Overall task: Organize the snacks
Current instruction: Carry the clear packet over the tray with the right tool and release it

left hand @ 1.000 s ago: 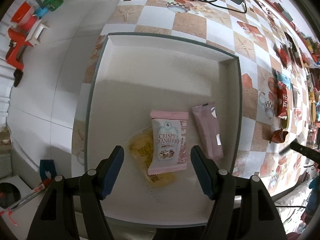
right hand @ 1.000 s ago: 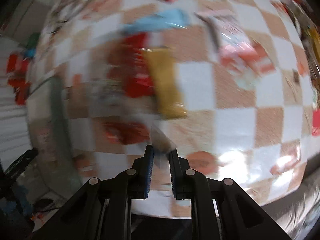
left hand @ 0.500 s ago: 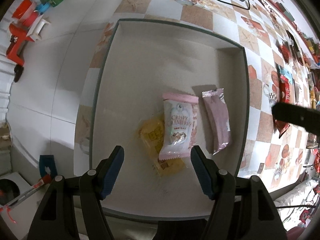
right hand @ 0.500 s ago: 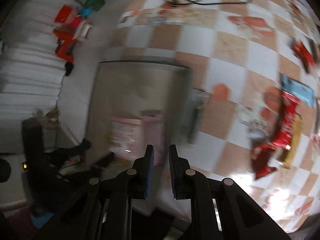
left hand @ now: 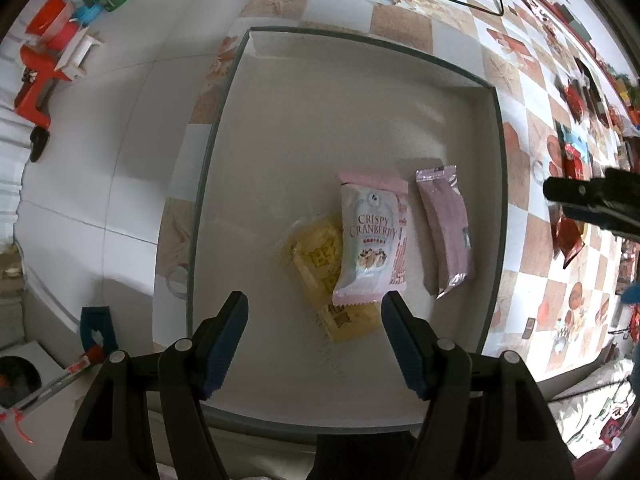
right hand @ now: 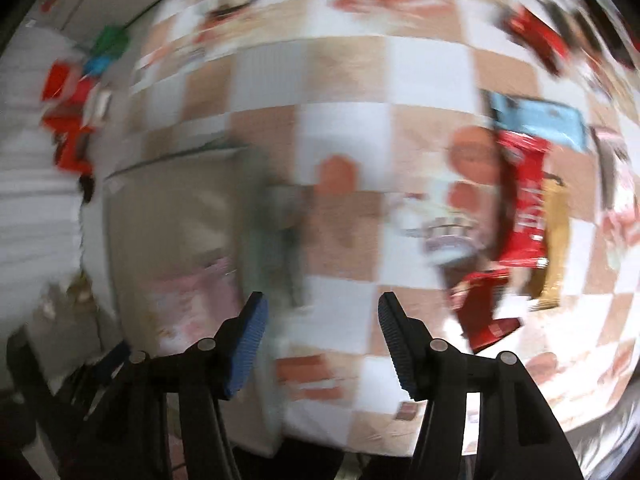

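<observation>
The left tongs (left hand: pixel 314 320) hang over the white tray (left hand: pixel 400 100) and point straight down into it, with the jaws well apart and nothing between them. Just ahead of the gap lies the pink cranberry packet (left hand: pixel 372 240), flat on the tray floor. It lies partly on top of the yellow packet (left hand: pixel 316 256), which shows out to its left side and below it, close to the tips. To the right of the cranberry packet, beside it and near the tray wall, lies the mauve packet (left hand: pixel 444 232).

The right tongs (right hand: pixel 320 320) are over the checkered tabletop (right hand: pixel 344 240), just past the right wall of the tray. Their jaws have just been opening, and now they stand about half apart with nothing held between them. This view is much blurred. To the left of these tongs I can see the tray with a pink blur inside. To the right, well apart from the tips, several snacks lie on the tabletop: a red packet (right hand: pixel 524 208), a golden bar (right hand: pixel 556 248) just beside it, and a light blue packet (right hand: pixel 540 120) farther ahead.

In the left view the right tongs come in at the right edge, above the tabletop beside the tray.
</observation>
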The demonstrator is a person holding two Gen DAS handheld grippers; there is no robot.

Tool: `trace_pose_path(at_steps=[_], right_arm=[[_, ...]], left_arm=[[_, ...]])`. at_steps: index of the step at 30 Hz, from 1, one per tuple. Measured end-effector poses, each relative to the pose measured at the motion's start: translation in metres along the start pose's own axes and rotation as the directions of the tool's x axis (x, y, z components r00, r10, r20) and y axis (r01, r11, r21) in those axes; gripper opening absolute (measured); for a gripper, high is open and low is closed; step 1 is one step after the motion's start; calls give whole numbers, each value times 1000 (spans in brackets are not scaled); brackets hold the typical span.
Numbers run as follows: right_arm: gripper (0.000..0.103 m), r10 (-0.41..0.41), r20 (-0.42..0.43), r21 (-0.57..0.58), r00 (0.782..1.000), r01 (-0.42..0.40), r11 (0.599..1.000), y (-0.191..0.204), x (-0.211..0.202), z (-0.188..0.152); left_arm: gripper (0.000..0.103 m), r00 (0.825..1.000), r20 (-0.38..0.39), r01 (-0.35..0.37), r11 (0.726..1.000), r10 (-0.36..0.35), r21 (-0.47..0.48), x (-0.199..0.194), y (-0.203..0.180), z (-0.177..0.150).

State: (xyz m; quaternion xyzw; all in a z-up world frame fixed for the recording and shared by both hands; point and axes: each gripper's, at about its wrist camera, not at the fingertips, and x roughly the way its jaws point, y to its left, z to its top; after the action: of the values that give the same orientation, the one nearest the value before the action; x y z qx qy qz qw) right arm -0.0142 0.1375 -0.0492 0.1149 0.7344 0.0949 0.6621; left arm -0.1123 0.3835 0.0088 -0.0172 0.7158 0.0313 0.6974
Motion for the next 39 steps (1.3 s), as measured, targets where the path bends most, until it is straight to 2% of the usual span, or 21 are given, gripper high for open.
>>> trace_pose_path(at_steps=[4, 7, 14, 21, 24, 26, 29, 35, 39], right_arm=[[59, -36, -8, 20, 999, 36, 999, -5, 11, 6], [59, -32, -33, 22, 999, 33, 999, 0, 23, 9], [59, -43, -75, -42, 996, 40, 998, 23, 44, 5], [59, -81, -48, -76, 996, 77, 994, 37, 49, 12], [48, -158, -32, -164, 987, 151, 975, 52, 52, 6], [19, -192, -21, -219, 981, 183, 958, 66, 59, 2], [16, -153, -39, -204, 987, 142, 969, 63, 57, -2], [16, -50, 7, -163, 999, 50, 985, 47, 22, -8], [16, 32, 32, -169, 999, -26, 985, 59, -3, -9]], left_arm=[[73, 1000, 1, 4, 1000, -4, 23, -2, 2, -4], [76, 1000, 5, 3, 999, -3, 33, -3, 2, -4], [77, 1000, -7, -1, 999, 1, 32, -1, 7, -6], [78, 1000, -17, -5, 1000, 6, 25, 1, 7, -9], [78, 1000, -18, -8, 1000, 9, 29, 1, 5, -9], [78, 1000, -15, -8, 999, 9, 34, 1, 3, -9], [78, 1000, -14, -5, 999, 6, 37, 1, 2, -7], [78, 1000, -18, 4, 999, -3, 50, 5, -2, -4], [78, 1000, -18, 10, 998, -9, 63, 7, -7, -2]])
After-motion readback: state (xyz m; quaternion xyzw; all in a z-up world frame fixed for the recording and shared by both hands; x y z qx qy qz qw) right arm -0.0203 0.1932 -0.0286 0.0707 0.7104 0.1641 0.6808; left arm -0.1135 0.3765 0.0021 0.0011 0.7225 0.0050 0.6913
